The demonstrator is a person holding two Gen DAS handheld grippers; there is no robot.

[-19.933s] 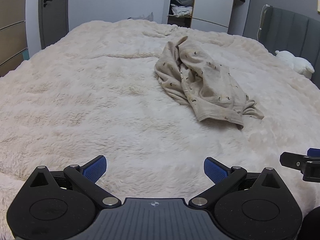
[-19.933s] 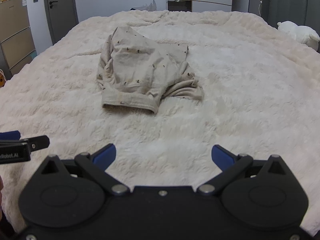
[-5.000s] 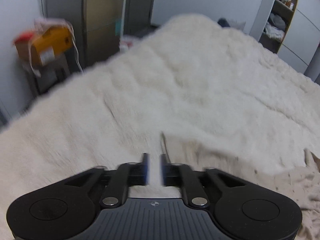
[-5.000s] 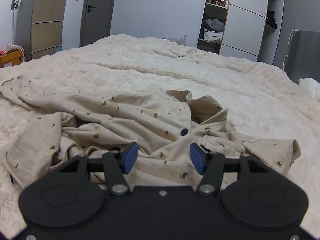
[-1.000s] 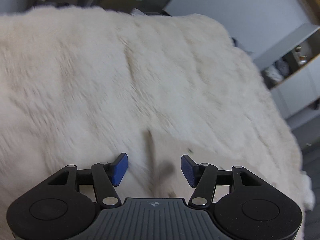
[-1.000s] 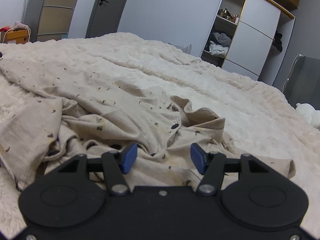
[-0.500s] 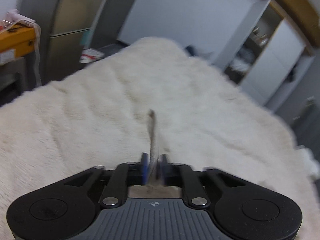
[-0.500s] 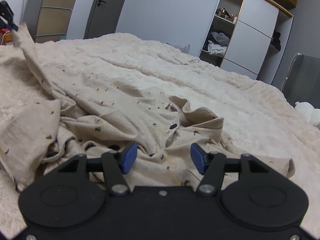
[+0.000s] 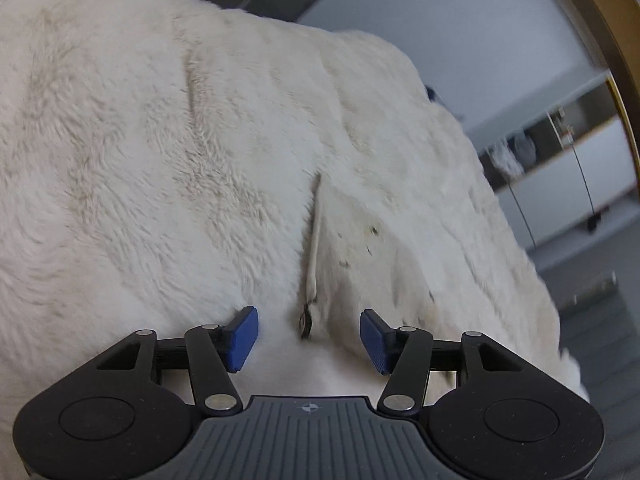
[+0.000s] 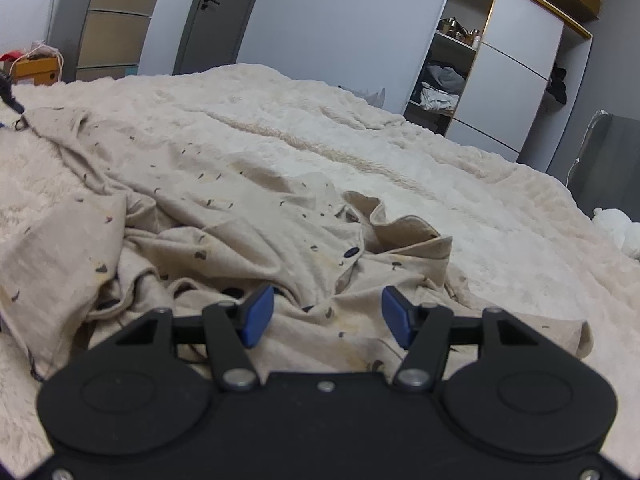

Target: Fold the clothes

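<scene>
Item: one beige speckled shirt (image 10: 240, 216), lying crumpled and partly spread on a cream fleece blanket (image 10: 480, 200) that covers the bed. Nearest to me in the right wrist view is the right gripper (image 10: 327, 316), its tongs spread partway and low over the rumpled front of the shirt, pinching nothing. Just beyond it I log a dark button (image 10: 351, 252) and the standing collar (image 10: 412, 236). From there the cloth runs off leftward to a drawn-out corner (image 10: 24, 120) at the frame's edge. In the left wrist view the left gripper (image 9: 308, 338) has its tongs spread too. A raised hem edge (image 9: 316, 240) stands in the gap between them, and neither pad presses on it. Handling, as I judge it: light, limp, thin knit that will sag and bunch. It is not fragile, and likely to drag on the fleece pile. It is best taken at a hem, corner or shoulder seam, with a pinch through a fold rather than a single flat layer. Views compared: only the right one shows the shirt whole, with its creases, the doubled-over near-left flap, the wardrobe (image 10: 512, 92) with open shelves, the door (image 10: 208, 20) and a white soft toy (image 10: 616, 228). Only the left one shows how that far hem sits against its own pads, though it is blurred there.
</scene>
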